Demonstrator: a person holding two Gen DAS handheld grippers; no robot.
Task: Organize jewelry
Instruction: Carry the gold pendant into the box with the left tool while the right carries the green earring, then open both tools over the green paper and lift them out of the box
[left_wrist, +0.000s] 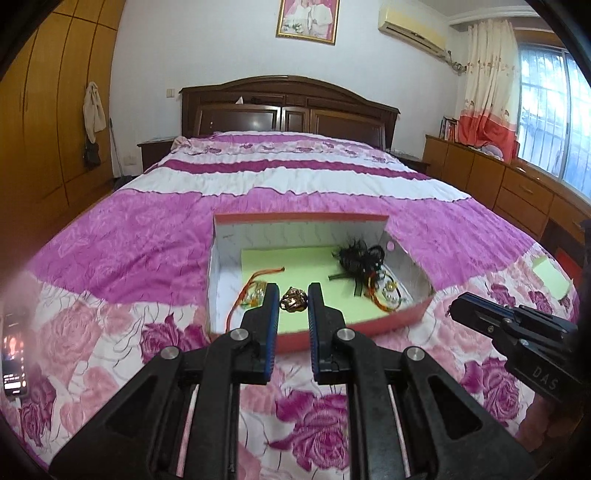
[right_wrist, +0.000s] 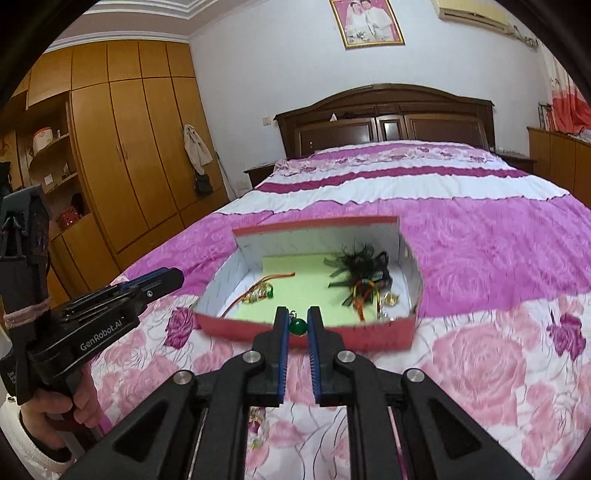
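Note:
A red box (left_wrist: 303, 218) with white walls and a green paper floor lies open on the bed. My left gripper (left_wrist: 293, 301) is shut on a small gold-brown ornament (left_wrist: 294, 299), held above the box's near edge. My right gripper (right_wrist: 298, 325) is shut on a green bead pendant (right_wrist: 297, 327) over the box (right_wrist: 317, 223) front rim. Inside lie an orange cord bracelet (left_wrist: 255, 295), a black feather piece (left_wrist: 354, 256) and coloured cords with beads (left_wrist: 384, 295). Each gripper also shows from the side in the other's view: the right gripper (left_wrist: 461, 308) and the left gripper (right_wrist: 162, 278).
A pink and purple rose quilt (left_wrist: 147, 236) covers the bed. A phone (left_wrist: 14, 354) lies at the left edge and a green paper pad (left_wrist: 550, 280) at the right. A hand (right_wrist: 55, 402) grips the left tool. Wardrobe, headboard and low cabinets ring the bed.

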